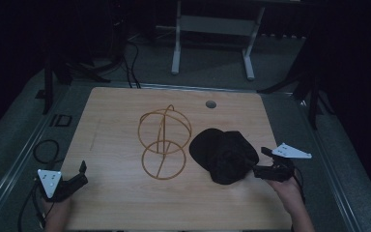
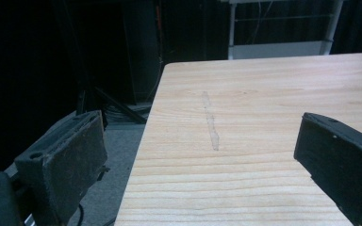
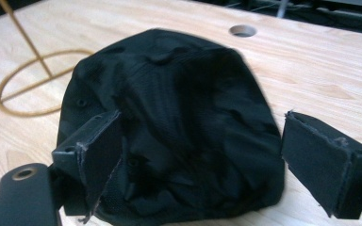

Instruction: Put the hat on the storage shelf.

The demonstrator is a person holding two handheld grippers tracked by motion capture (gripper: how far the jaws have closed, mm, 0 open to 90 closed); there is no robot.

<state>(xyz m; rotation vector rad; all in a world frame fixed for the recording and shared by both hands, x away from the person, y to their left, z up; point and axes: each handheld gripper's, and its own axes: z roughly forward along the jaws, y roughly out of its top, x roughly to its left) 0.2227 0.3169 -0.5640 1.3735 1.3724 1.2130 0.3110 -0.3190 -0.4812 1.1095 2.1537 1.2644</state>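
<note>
A black cap (image 1: 224, 154) lies on the wooden table (image 1: 116, 203), right of centre. Beside it on the left stands a gold wire stand (image 1: 164, 142) made of rings on a round base. My right gripper (image 1: 260, 161) is at the cap's right edge and open. In the right gripper view the cap (image 3: 179, 122) reaches between the two spread jaws of the right gripper (image 3: 202, 134), unclamped, with the stand's base ring (image 3: 23, 89) behind it. My left gripper (image 1: 83, 174) rests open near the table's front left edge. The left gripper (image 2: 202, 146) has bare wood between its jaws.
A round cable hole (image 1: 211, 104) sits near the table's far edge, also seen as the hole (image 3: 242, 30) past the cap. A white desk frame (image 1: 212, 29) stands beyond the table. Cables (image 1: 46, 150) lie on the floor at left. The table's left edge (image 2: 141, 155) runs close to my left gripper.
</note>
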